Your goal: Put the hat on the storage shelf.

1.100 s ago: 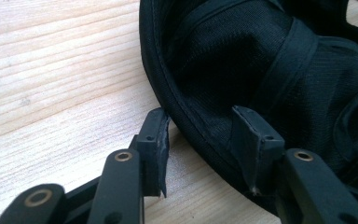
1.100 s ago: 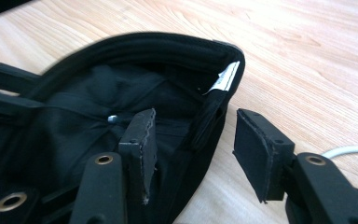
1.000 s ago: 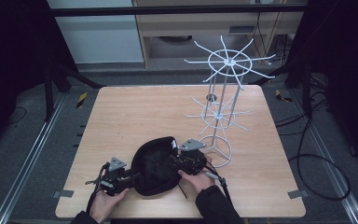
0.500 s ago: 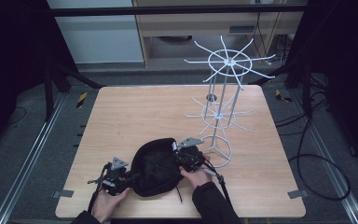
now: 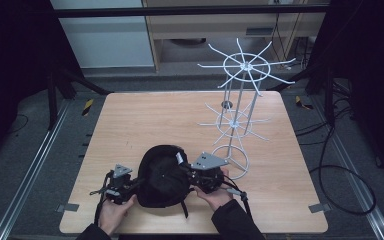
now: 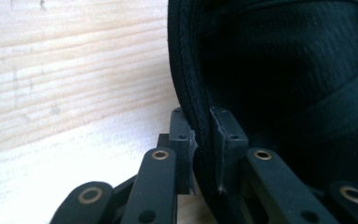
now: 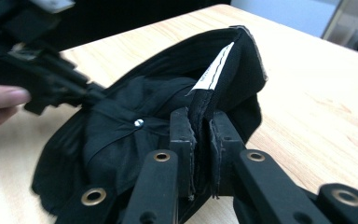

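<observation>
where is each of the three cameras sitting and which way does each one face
High view: above the person's side, looking forward and down on the wooden table; both hands, left gripper and right gripper show, with a white wire rack beyond.
Left gripper view: rides the left gripper, looking along its jaws, which pinch the black cap at its edge.
Right gripper view: rides the right gripper, looking across the cap toward the left gripper.
Shared: all three show the cap and tabletop.
</observation>
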